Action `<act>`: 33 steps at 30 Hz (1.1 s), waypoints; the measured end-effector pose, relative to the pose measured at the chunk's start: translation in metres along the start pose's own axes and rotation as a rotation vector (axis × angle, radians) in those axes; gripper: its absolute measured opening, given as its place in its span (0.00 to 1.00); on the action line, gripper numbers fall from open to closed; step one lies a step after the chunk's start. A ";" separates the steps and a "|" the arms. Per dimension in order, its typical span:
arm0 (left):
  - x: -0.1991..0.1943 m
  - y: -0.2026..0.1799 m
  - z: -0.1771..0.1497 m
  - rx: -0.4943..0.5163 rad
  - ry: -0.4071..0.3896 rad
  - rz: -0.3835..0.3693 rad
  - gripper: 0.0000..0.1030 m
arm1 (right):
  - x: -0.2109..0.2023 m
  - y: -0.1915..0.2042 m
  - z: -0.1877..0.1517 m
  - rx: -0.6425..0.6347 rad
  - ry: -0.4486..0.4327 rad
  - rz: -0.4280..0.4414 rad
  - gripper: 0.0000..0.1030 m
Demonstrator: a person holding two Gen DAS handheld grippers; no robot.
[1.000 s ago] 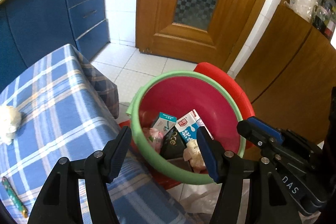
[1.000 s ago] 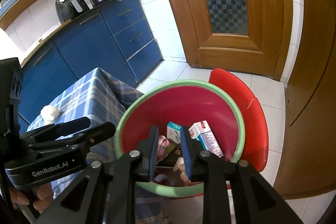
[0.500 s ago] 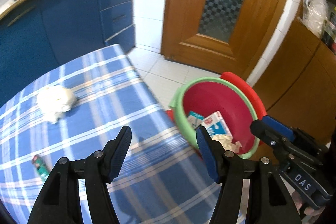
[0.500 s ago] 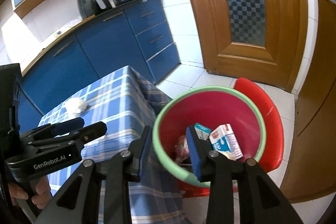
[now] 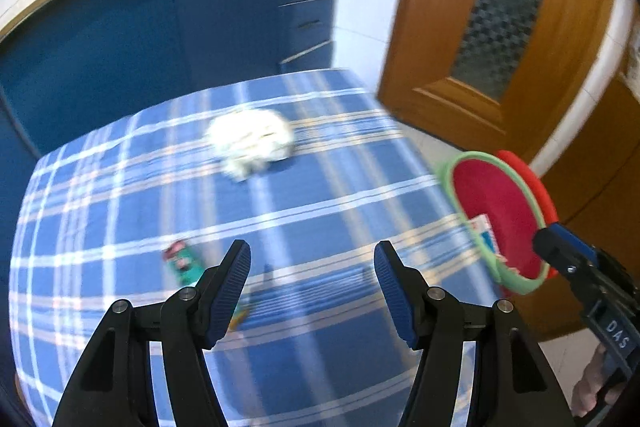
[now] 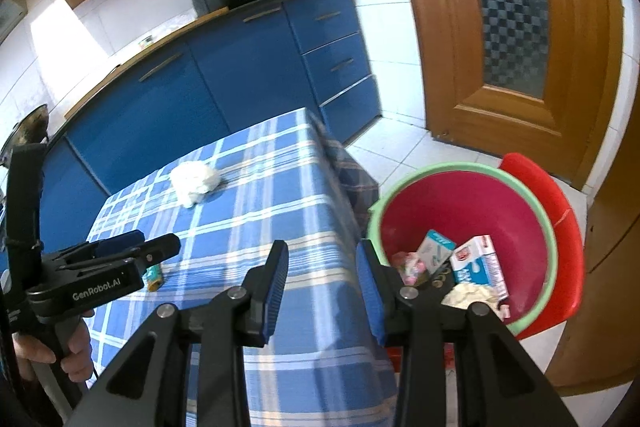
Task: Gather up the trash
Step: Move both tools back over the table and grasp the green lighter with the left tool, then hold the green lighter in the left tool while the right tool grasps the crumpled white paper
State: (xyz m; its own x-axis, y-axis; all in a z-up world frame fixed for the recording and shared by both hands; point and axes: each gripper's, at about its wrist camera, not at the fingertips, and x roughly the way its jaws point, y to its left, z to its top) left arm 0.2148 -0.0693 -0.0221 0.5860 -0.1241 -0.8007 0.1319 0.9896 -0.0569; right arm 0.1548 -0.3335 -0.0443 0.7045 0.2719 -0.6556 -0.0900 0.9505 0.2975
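We see the plaid table (image 5: 320,367), red bin (image 6: 472,203) beside it. Crumpled tissue wad (image 5: 250,143) mid-table: likely light, soft, pinch anywhere. Small wrapper (image 5: 182,261) near left gripper (image 5: 312,287), probably thin, slippery. Left gripper spread wide, right gripper (image 6: 322,291) moderately apart, both empty.

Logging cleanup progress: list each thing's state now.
Left gripper: open, empty, over table.
Right gripper: open, empty.
Tissue wad: on tablecloth.
Wrapper: on tablecloth.
Basin: upright beside table, holds cartons.
Door: shut.
Drawers: shut.
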 end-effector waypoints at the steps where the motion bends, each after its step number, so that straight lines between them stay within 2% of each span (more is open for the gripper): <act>1: 0.000 0.010 -0.002 -0.017 0.003 0.015 0.64 | 0.001 0.003 0.000 -0.004 0.002 0.005 0.37; 9: 0.000 0.049 -0.011 -0.084 0.017 0.085 0.64 | 0.007 0.030 0.001 -0.045 0.010 0.037 0.37; 20: 0.020 0.073 -0.020 -0.162 0.071 0.124 0.64 | 0.015 0.053 0.003 -0.086 0.023 0.053 0.38; 22: 0.024 0.076 -0.019 -0.177 0.077 0.122 0.59 | 0.017 0.057 0.004 -0.097 0.026 0.055 0.38; 23: 0.026 0.078 -0.019 -0.188 0.083 0.119 0.54 | 0.019 0.058 0.005 -0.102 0.028 0.055 0.38; 25: 0.029 0.082 -0.018 -0.214 0.084 0.087 0.51 | 0.022 0.061 0.007 -0.107 0.033 0.060 0.38; 26: 0.030 0.082 -0.018 -0.221 0.081 0.074 0.45 | 0.025 0.064 0.009 -0.110 0.037 0.062 0.38; 27: 0.031 0.083 -0.018 -0.227 0.079 0.059 0.32 | 0.028 0.065 0.009 -0.113 0.040 0.062 0.38; 28: 0.033 0.083 -0.018 -0.233 0.088 0.048 0.28 | 0.031 0.067 0.010 -0.116 0.045 0.064 0.38; 33: 0.030 0.089 -0.019 -0.257 0.067 0.017 0.21 | 0.047 0.079 0.013 -0.136 0.068 0.075 0.38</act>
State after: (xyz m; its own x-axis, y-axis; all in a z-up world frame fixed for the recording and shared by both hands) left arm 0.2290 0.0168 -0.0624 0.5315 -0.1103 -0.8398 -0.0898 0.9786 -0.1854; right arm 0.1903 -0.2477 -0.0424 0.6435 0.3484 -0.6815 -0.2387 0.9373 0.2538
